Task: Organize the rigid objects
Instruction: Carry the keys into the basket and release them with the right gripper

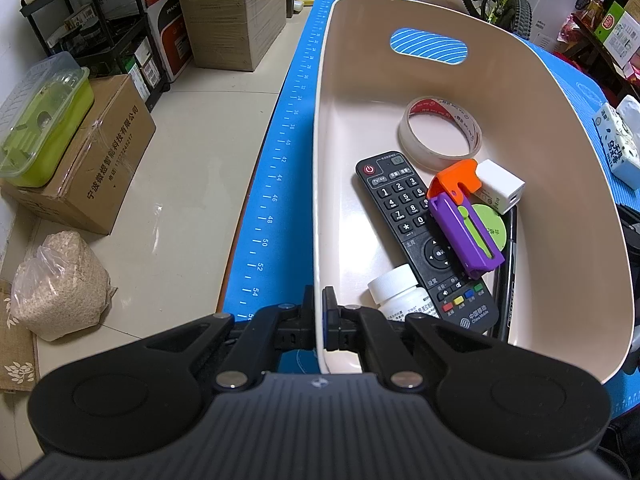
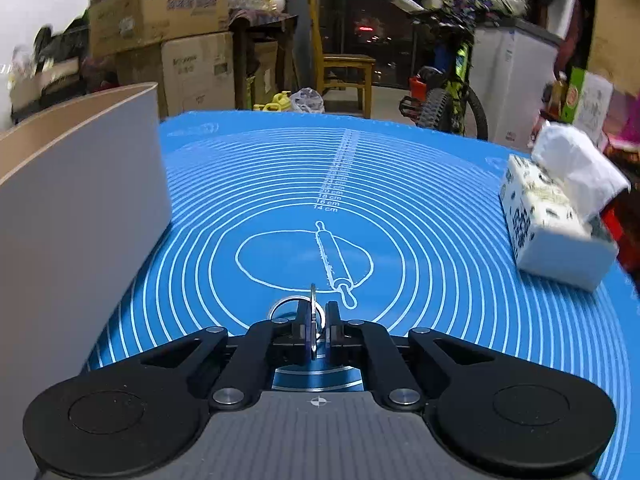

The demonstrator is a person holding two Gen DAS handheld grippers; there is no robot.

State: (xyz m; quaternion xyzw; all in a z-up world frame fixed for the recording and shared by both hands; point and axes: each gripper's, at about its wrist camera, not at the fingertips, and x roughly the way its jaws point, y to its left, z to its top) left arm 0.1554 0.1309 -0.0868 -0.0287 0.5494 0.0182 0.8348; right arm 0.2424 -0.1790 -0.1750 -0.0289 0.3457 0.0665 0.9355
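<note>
Key pinched on the mat, bin steadied at its rim

The left gripper (image 1: 319,304) is clamped on the bin (image 1: 560,128) wall at lower centre; the right gripper (image 2: 316,320) is closed on a key (image 2: 313,300) with its ring (image 2: 280,305), low centre over the blue mat (image 2: 440,200). The thin key could be twisted out of the pads.

One beige basin (image 1: 520,92) on one blue baking mat (image 2: 400,184). Basin contents: one tape roll (image 1: 440,134), one remote control (image 1: 404,216), one white charger plug (image 1: 500,184), one purple-and-orange toy cutter (image 1: 464,224), one white pill bottle (image 1: 400,292), one green disc (image 1: 490,224). On the mat: one tissue pack (image 2: 556,220), one key with ring (image 2: 313,320).
</note>
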